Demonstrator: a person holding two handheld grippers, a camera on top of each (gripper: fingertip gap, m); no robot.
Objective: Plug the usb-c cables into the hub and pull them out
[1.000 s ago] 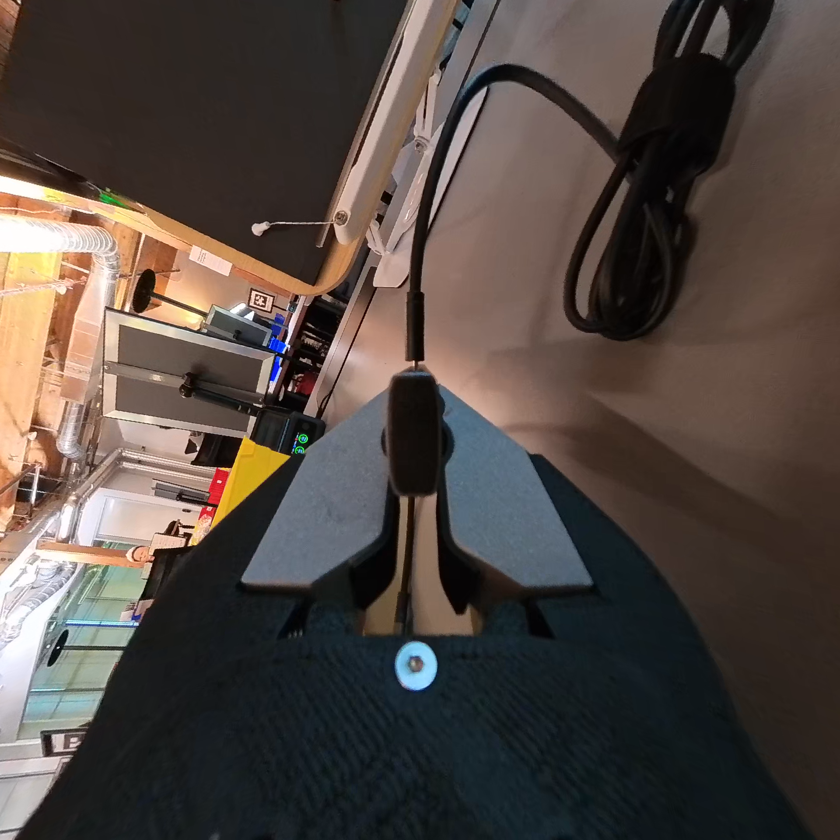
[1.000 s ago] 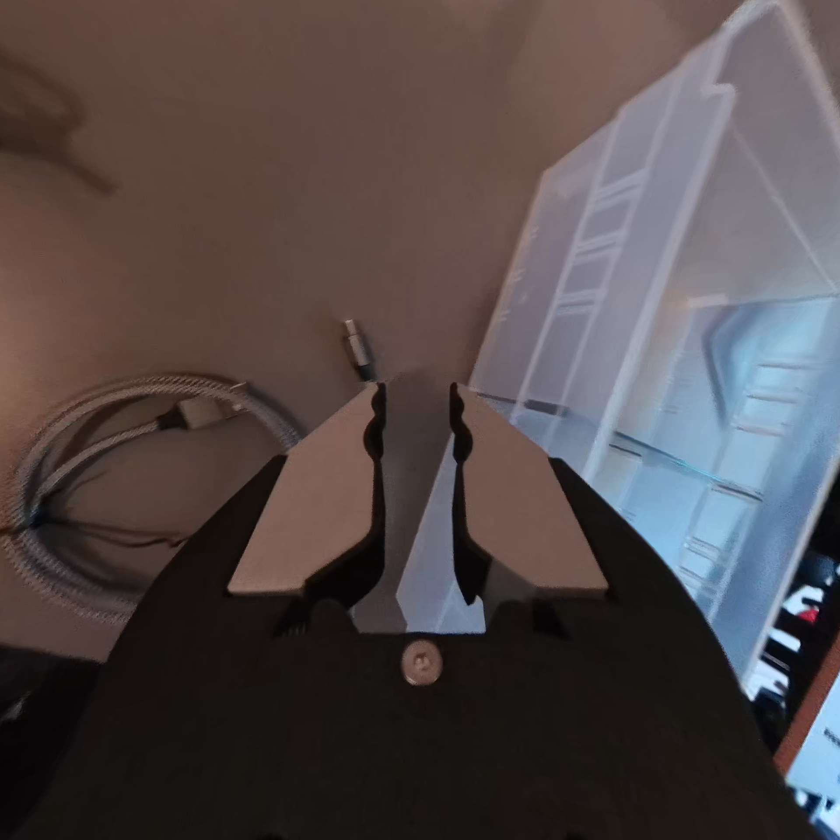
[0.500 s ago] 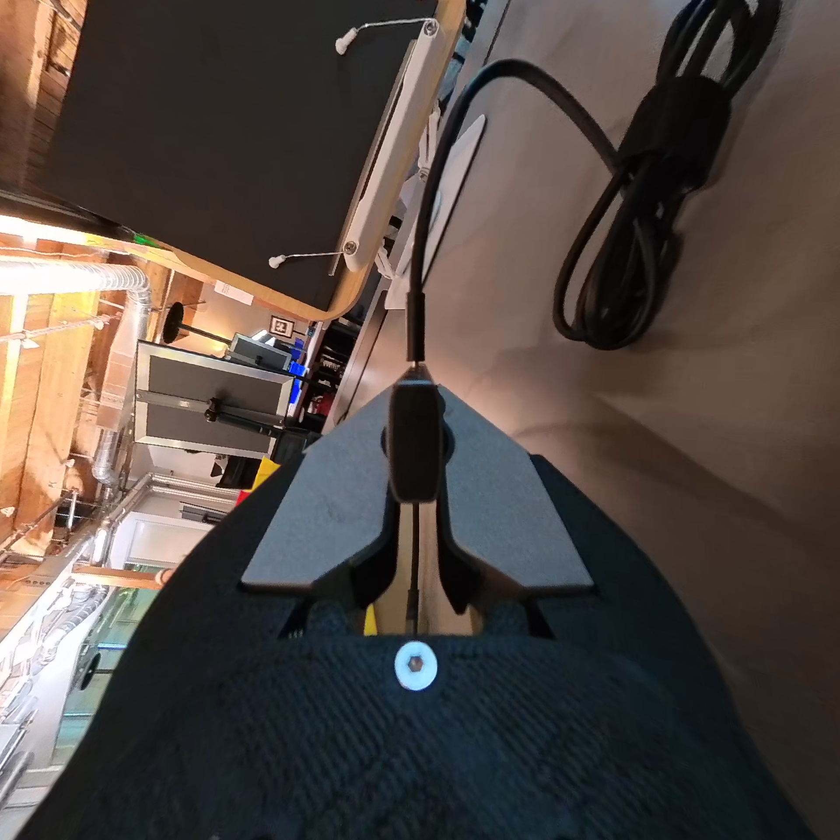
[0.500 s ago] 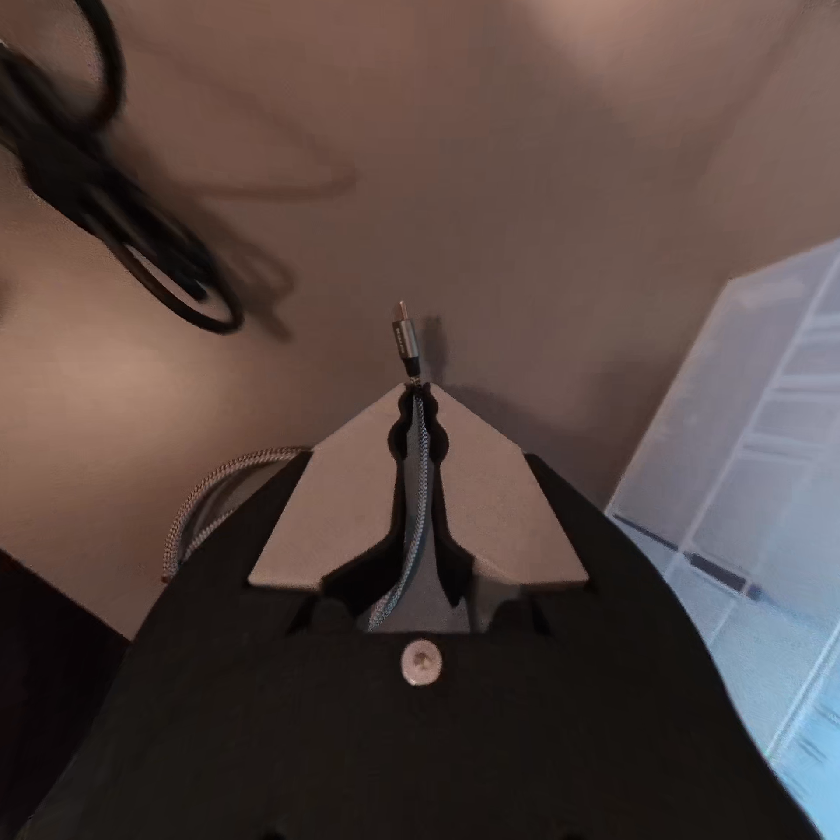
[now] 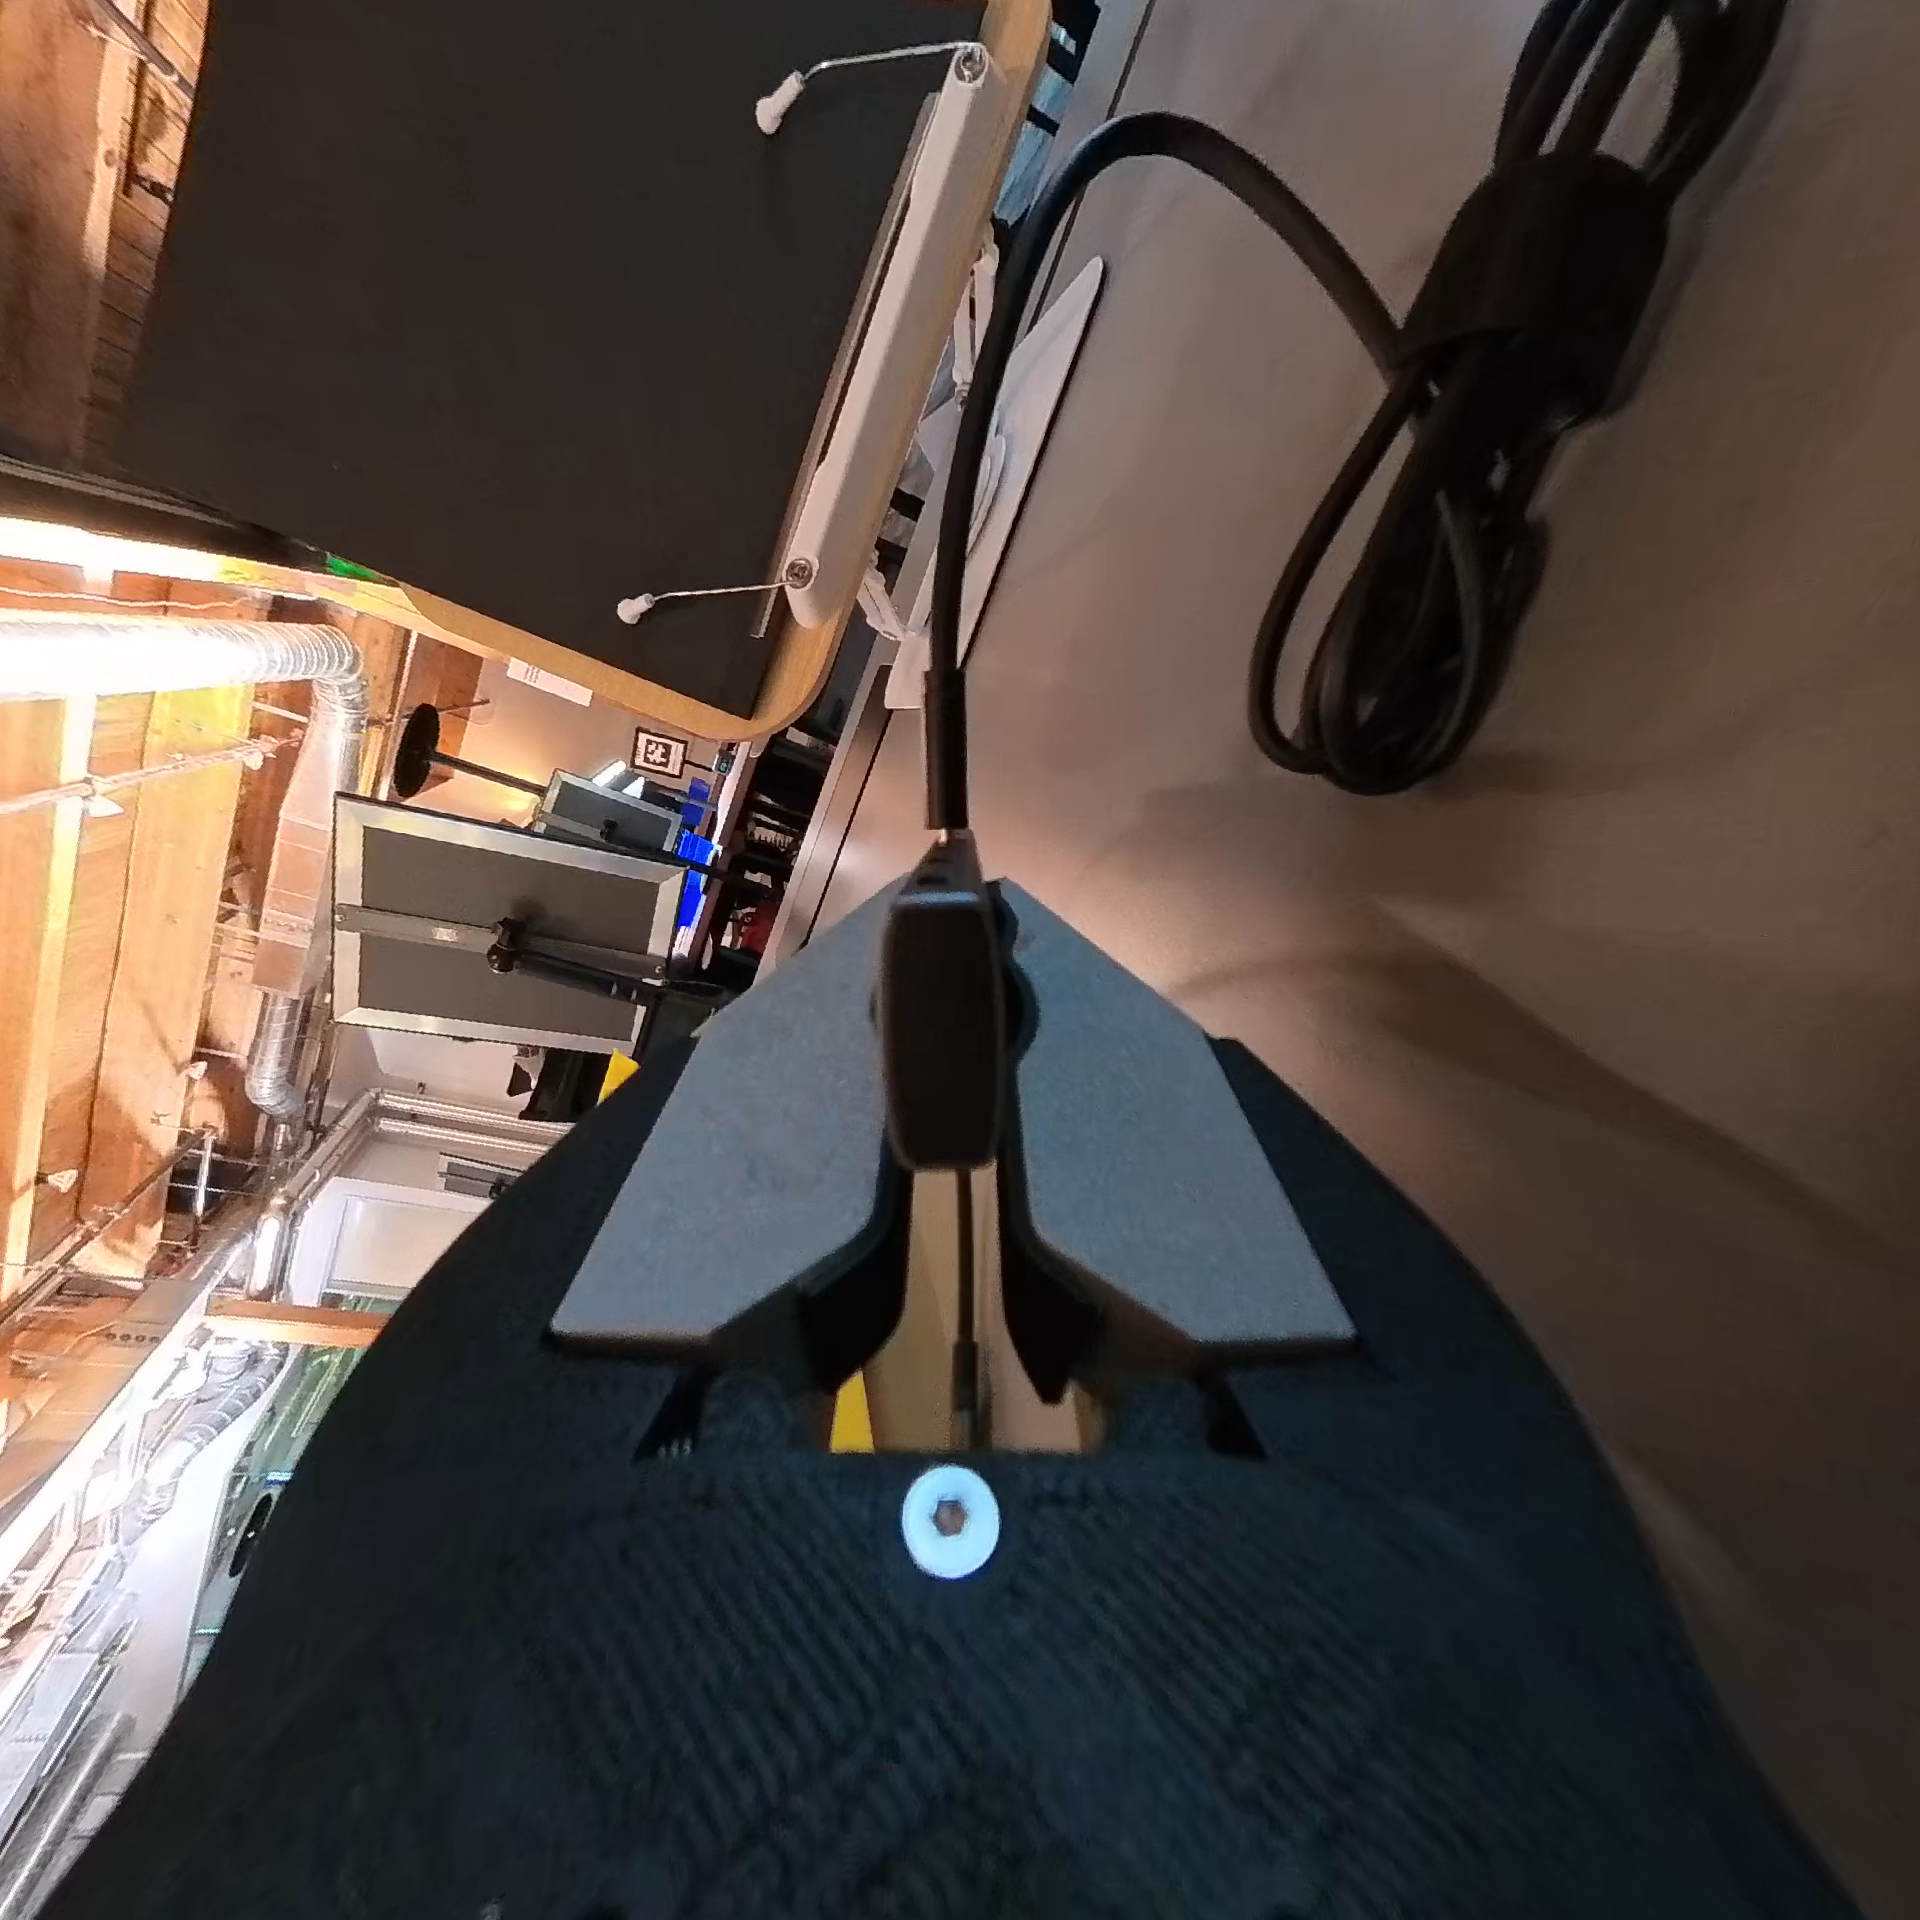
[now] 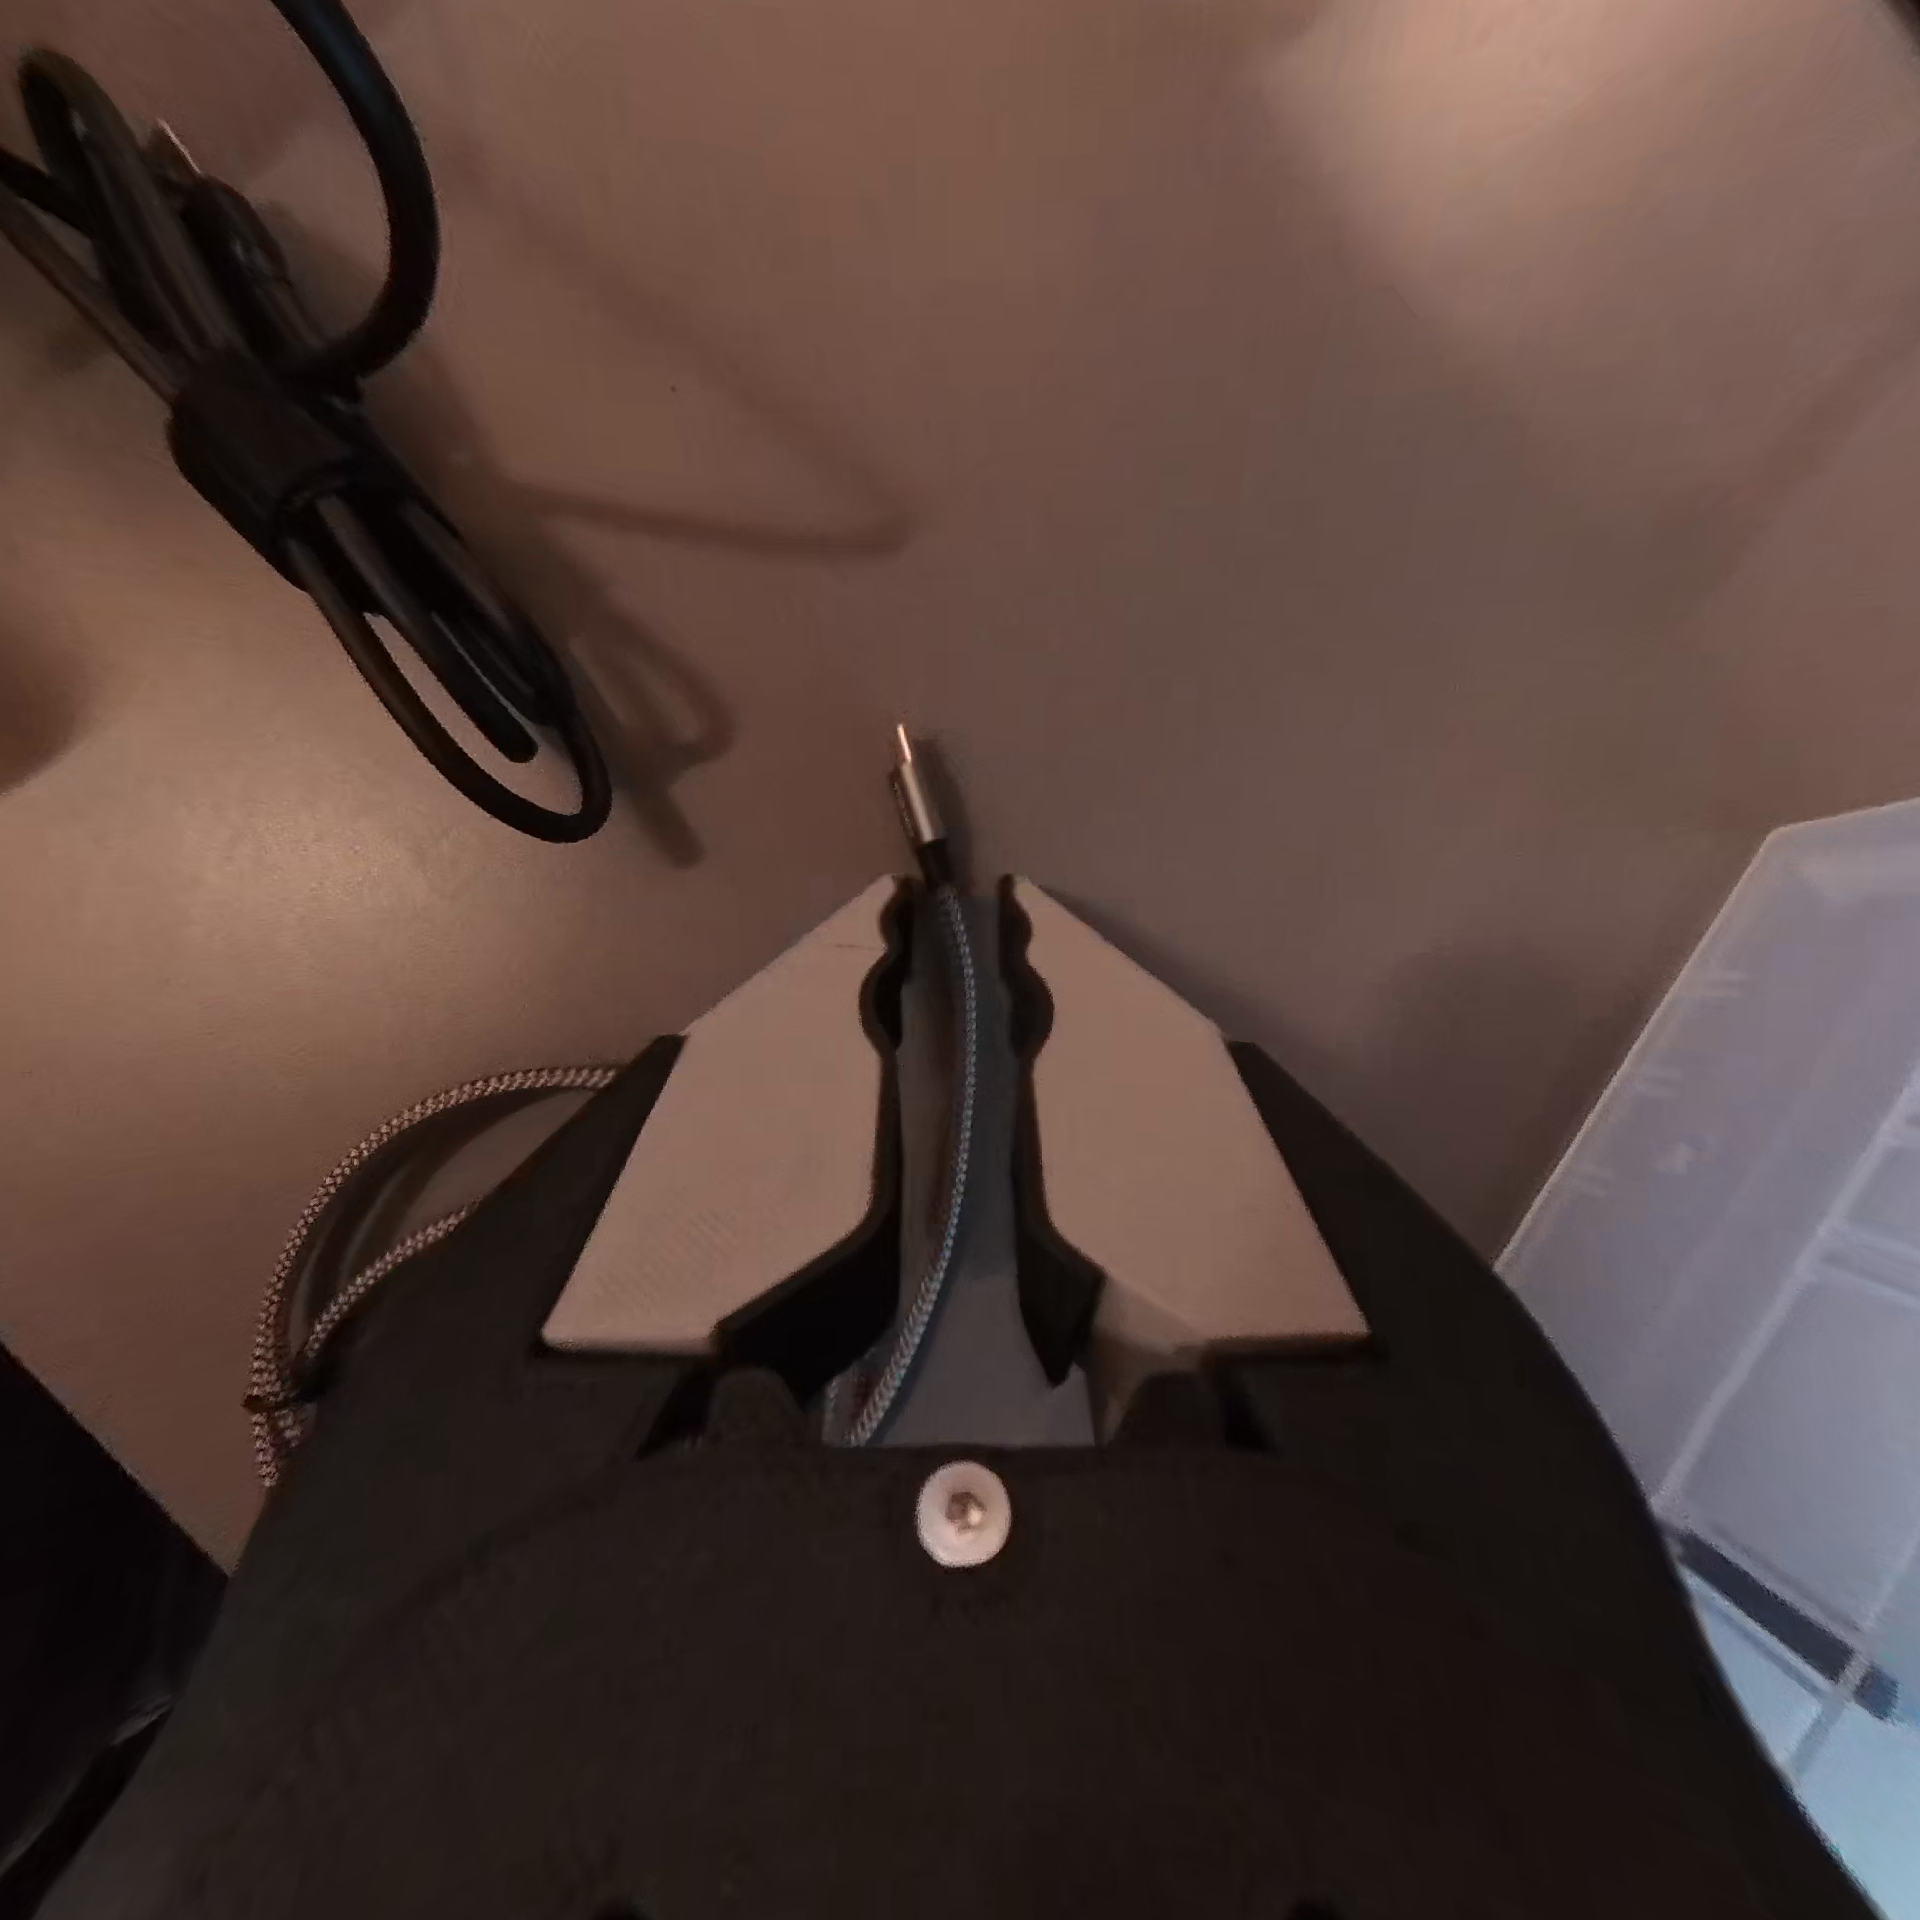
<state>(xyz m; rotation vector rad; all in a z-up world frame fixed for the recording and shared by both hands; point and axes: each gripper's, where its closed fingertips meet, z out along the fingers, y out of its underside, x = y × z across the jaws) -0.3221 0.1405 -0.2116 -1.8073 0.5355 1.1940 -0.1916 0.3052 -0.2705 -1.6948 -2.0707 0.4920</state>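
Left gripper: we find its jaws clamped on the black hub, from whose front a black cable runs to a strapped coil on the worktop.

Right gripper: jaws nearly together, braided usb-c cable between them, metal plug protruding above the worktop; whether they pinch it we cannot tell. Clear plastic bin right.

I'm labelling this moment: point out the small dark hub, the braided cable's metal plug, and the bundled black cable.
small dark hub [image 5: 940, 1029], left wrist view, top face
braided cable's metal plug [image 6: 916, 805], right wrist view, metal shell
bundled black cable [image 5: 1382, 582], left wrist view, loop
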